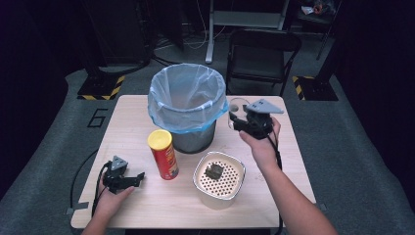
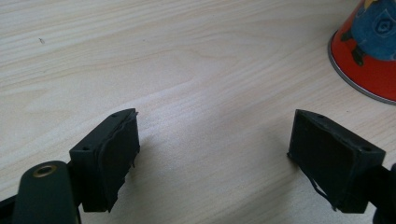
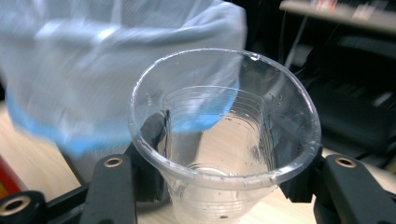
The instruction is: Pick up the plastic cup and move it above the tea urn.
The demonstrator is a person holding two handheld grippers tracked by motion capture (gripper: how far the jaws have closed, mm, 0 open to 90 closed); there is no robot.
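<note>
The clear cup sits squeezed between the right gripper's jaws, right beside the trash bin — it looks headed in. Squeeze too hard and the thin cup could crack or pop out. The left gripper rests wide apart on the table — holding nothing.

The high view looks forward and down from above the person's side, taking in the whole bench. The left gripper view sits very near the wood, facing along it toward the red can, which the high view also shows. The right gripper view looks, probably slightly downward, through a clear cup toward the blue bin liner, shared with the high view.
</note>
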